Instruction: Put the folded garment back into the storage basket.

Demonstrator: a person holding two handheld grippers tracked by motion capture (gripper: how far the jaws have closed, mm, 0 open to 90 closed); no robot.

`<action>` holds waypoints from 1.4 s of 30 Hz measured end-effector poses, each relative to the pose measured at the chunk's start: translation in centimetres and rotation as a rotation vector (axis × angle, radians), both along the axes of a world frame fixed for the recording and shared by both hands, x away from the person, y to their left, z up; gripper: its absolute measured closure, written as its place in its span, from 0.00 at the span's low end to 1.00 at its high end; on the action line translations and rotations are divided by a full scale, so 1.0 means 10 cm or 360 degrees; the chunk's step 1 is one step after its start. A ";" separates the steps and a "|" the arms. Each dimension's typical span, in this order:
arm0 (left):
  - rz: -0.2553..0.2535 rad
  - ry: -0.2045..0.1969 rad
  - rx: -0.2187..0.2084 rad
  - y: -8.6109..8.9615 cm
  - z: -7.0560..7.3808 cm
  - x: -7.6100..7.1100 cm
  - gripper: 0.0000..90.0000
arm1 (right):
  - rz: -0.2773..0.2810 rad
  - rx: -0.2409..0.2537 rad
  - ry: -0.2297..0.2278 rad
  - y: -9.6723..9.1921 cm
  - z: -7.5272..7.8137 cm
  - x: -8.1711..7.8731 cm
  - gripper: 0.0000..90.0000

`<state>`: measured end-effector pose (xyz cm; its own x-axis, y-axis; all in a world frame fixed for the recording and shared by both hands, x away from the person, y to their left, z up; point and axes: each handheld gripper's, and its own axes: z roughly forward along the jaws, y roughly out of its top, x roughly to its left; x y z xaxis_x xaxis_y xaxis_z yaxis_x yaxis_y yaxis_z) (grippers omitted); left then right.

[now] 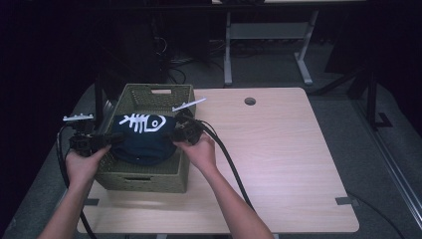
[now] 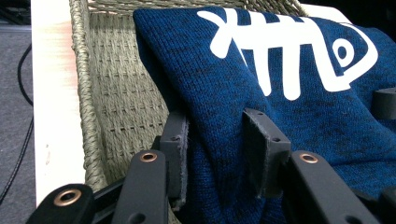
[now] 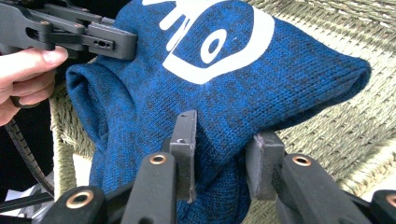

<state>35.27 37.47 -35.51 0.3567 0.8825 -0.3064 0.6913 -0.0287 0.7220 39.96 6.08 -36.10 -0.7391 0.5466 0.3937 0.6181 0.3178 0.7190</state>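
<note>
High view is showing a light wood table point(image 1: 278, 149) taking up most of the scene, with a round cable hole point(image 1: 250, 101) sitting up around 12 o'clock on the top. Over at about 9 o'clock on the table, an olive woven basket point(image 1: 149, 179) is sitting near the left edge. A folded dark blue knit sweater point(image 1: 142, 139) with a white fish-skeleton print point(image 1: 142, 122) is being held over the basket opening, and honestly I can't tell if it's touching the bottom or just hanging above it.

The left gripper point(image 1: 107, 141) is coming at the fabric from 9 o'clock and the right gripper point(image 1: 176, 133) from 3 o'clock, a hand wrapping around each one. Black cables are trailing off both toward 6 o'clock.

In the left gripper view, the jaws are clamping down on a fold of the sweater, with knit bunching between the pads and the basket's woven wall sitting just behind. Same deal in the right gripper view: its jaws are pinching a thick fold of blue knit, and the other gripper is biting the far edge up at 10 o'clock.
</note>
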 end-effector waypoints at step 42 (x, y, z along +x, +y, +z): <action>-0.0139 -0.0217 -0.0051 -0.57 0.31 -0.03 0.43 | -0.0054 0.0167 -0.0144 -0.85 0.41 0.02 0.40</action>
